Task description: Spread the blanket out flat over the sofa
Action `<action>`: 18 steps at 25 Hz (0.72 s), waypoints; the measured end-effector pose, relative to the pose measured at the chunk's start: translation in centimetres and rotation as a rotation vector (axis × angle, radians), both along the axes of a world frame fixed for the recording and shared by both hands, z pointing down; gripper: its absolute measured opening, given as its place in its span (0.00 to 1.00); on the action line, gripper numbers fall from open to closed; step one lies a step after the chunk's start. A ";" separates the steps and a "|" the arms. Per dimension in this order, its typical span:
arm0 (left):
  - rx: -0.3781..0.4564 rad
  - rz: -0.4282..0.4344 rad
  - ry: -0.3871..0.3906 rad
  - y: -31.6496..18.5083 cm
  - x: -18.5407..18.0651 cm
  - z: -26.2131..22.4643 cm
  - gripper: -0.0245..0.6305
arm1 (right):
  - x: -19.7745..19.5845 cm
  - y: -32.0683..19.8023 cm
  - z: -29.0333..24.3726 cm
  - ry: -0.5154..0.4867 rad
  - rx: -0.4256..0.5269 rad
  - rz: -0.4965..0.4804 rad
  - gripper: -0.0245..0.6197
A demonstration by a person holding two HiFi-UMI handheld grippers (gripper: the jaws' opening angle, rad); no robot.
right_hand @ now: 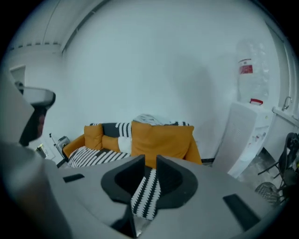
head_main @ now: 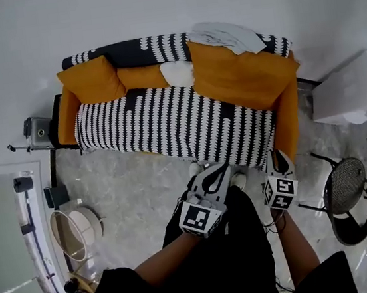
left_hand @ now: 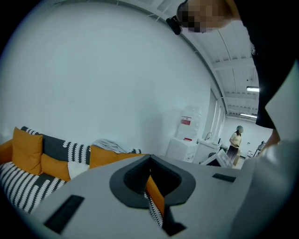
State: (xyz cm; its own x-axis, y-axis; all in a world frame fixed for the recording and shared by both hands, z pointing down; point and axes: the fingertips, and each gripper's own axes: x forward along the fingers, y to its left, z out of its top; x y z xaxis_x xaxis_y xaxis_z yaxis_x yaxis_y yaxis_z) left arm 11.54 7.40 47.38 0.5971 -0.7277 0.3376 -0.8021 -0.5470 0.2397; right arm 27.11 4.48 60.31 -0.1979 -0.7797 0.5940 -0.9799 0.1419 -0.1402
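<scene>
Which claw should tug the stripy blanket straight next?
Right. The right claw is closing with the striped blanket between its jaws, at the sofa's front. The left claw looks shut, holding nothing.

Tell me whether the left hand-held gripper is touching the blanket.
Touching. The left gripper view shows the left hand-held gripper with its jaws together on the blanket; striped cloth is pinched in the slit between them.

White wall (head_main: pixel 151 6), grey marbled floor (head_main: pixel 128 183) — black mesh chair (head_main: pixel 347 188) at rt.
</scene>
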 end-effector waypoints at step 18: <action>0.211 0.159 0.044 -13.9 -4.7 -11.7 0.05 | -11.0 -8.8 -24.1 -0.045 0.310 0.047 0.11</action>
